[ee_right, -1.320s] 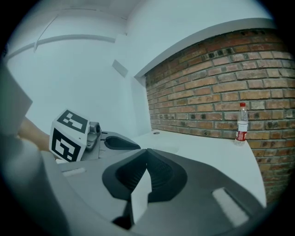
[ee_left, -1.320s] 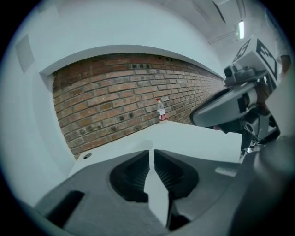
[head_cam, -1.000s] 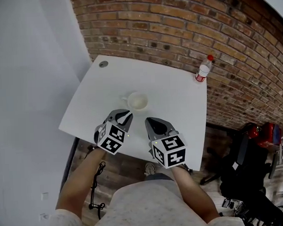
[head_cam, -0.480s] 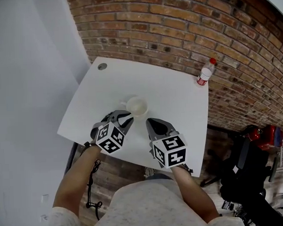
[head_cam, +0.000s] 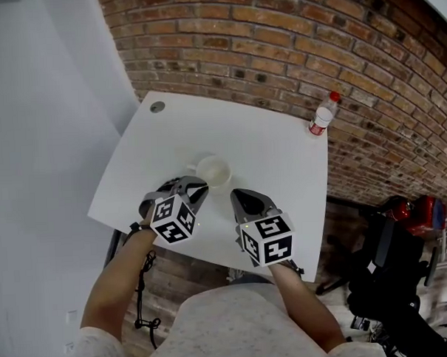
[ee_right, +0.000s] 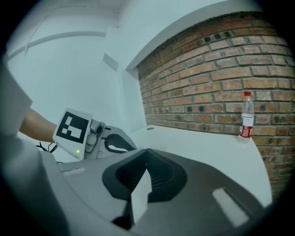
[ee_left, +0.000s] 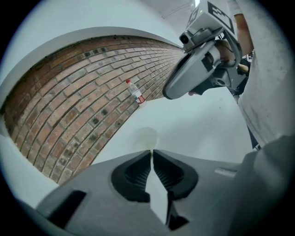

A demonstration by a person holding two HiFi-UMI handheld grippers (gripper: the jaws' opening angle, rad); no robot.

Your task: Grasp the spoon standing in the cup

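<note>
On table [head_cam: 266, 135]: one cup [head_cam: 213, 171], one bottle [head_cam: 321, 116]

Soft, even, bright light fills all views and leaves no hard shadows on the white tabletop [head_cam: 266, 146]. The pale cup [head_cam: 213, 171] nearly washes into that tabletop, and in the left gripper view it is only a blurred smudge. Wide-angle distortion bows the brick wall [head_cam: 292, 45] behind the tabletop into an arc, and black vignetting rims both gripper views. The left tool [ee_left: 150, 150], close to its lens, looks soft.
</note>
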